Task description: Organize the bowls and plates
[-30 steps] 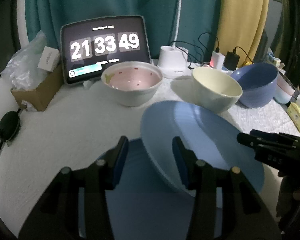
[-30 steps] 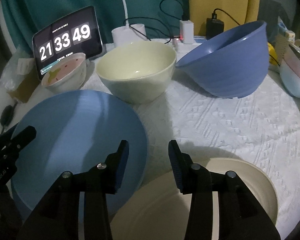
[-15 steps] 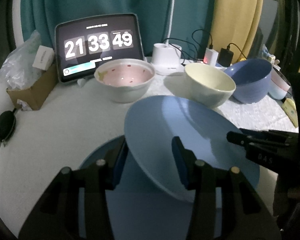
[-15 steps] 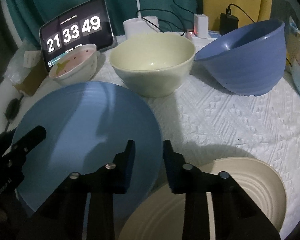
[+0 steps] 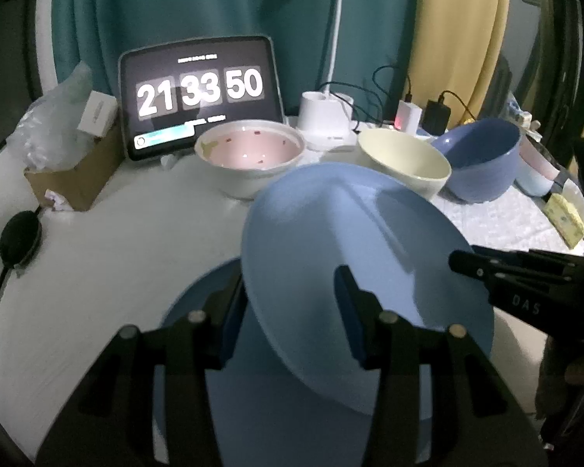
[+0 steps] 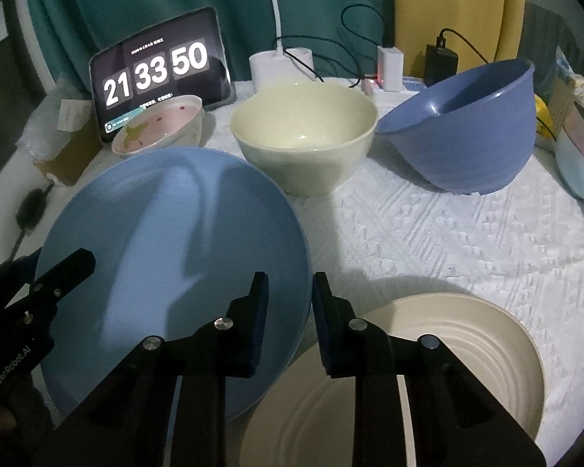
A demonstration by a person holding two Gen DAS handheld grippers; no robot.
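A light blue plate (image 5: 354, 257) is held tilted above a darker blue plate (image 5: 198, 311). My left gripper (image 5: 288, 295) straddles its near rim, one finger under and one over. My right gripper (image 6: 290, 303) straddles the plate's right rim (image 6: 167, 249), its jaws narrowed around it; whether either gripper pinches the rim I cannot tell. A cream plate (image 6: 428, 350) lies under the right gripper. Behind stand a pink-lined bowl (image 5: 249, 151), a cream bowl (image 6: 303, 132) and a tilted blue bowl (image 6: 467, 128).
A tablet clock (image 5: 198, 89) stands at the back. A cardboard box with plastic bags (image 5: 70, 155) sits at the left, a black puck on a cable (image 5: 19, 233) near the left edge. A lamp base and chargers (image 6: 389, 66) stand behind the bowls. A white textured mat (image 6: 447, 233) covers the right side.
The light blue plate has moved left and now tilts over the darker blue plate. The right gripper's jaws have narrowed around its rim. The left gripper stayed at the near rim.
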